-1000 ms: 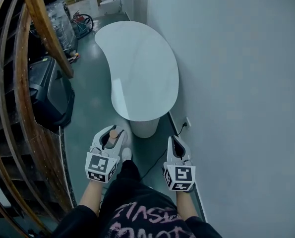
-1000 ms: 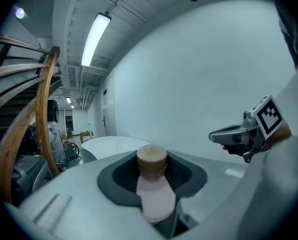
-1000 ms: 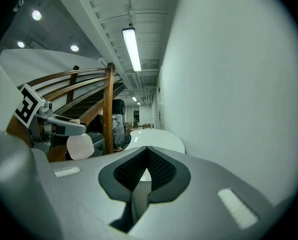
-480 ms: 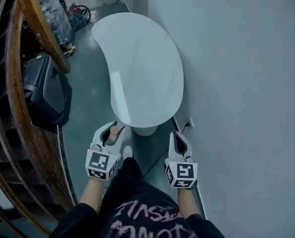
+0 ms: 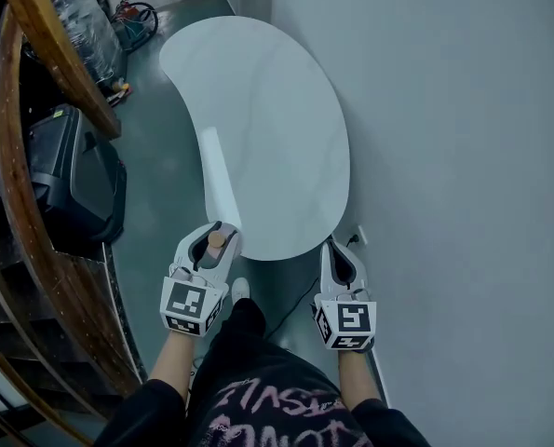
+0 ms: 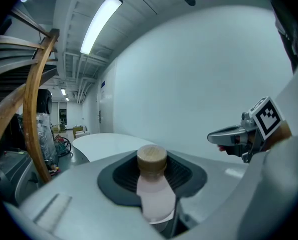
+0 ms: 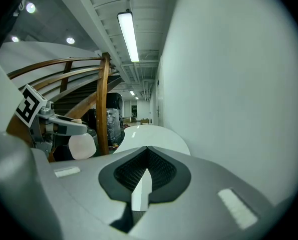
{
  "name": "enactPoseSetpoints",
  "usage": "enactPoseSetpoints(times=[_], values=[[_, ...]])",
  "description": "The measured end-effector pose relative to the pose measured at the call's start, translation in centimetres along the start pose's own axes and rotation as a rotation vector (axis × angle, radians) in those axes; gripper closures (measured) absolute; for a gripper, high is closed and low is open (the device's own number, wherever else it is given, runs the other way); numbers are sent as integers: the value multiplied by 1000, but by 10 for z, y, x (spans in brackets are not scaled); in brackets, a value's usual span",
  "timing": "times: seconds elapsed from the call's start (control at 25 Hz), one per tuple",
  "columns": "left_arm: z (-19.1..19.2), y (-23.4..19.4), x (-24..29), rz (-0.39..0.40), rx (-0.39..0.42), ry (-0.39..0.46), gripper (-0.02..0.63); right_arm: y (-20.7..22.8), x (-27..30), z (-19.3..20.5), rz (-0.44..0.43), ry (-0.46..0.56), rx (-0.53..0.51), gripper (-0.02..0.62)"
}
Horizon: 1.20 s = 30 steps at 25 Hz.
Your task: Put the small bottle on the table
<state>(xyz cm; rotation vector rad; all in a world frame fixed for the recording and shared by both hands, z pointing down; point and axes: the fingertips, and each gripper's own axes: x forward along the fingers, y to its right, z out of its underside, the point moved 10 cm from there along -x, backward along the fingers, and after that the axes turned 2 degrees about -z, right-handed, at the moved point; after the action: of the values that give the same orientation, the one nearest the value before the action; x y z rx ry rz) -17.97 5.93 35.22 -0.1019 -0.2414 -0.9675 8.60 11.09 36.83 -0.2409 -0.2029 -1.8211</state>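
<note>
A small pale pink bottle (image 6: 156,194) with a tan wooden cap (image 5: 216,239) stands upright between the jaws of my left gripper (image 5: 211,247), which is shut on it. The bottle sits just at the near edge of the white kidney-shaped table (image 5: 267,128) in the head view. My right gripper (image 5: 338,261) is shut with nothing in it, its tips by the table's near right edge, close to the wall. In the right gripper view the left gripper (image 7: 56,125) and the bottle's pale body (image 7: 82,146) show at the left.
A curved wooden stair railing (image 5: 44,26) runs along the left. A black bin (image 5: 72,180) stands on the green floor beside the table. A white wall (image 5: 463,156) lies close on the right, with a socket and cable (image 5: 356,237) low down. Clutter (image 5: 118,17) lies far back.
I have moved forward: the table has come nearer and both grippers now reach its near edge. The left gripper still holds the bottle.
</note>
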Motion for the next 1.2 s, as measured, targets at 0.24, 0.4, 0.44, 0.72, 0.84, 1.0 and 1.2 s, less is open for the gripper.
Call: enactPoseSetpoints(times=[0.24,0.4,0.44,0.72,0.84,1.0,1.2], values=[[-3,-30,32,40,-12,-31,472,2,39,-14,13,-19,2,586],[-12,-55,55,75,1,-37,472,-2,65,-25,45,-27,4,586],[-15,-61,60,81,4,-36,472,-2,71,-28,51,-29,7,586],[-24,-97,87,105,6,-29,472,-8,105,-39,87,-32,14,586],[-26,-108,93,114,3,-28,472,-12,114,-43,100,-36,14,586],[-26,-118,97,130,1,-27,472,-16,122,-47,121,-34,12,586],[-28,-126,103,145,8,-22,472,-21,129,-49,135,-36,14,584]])
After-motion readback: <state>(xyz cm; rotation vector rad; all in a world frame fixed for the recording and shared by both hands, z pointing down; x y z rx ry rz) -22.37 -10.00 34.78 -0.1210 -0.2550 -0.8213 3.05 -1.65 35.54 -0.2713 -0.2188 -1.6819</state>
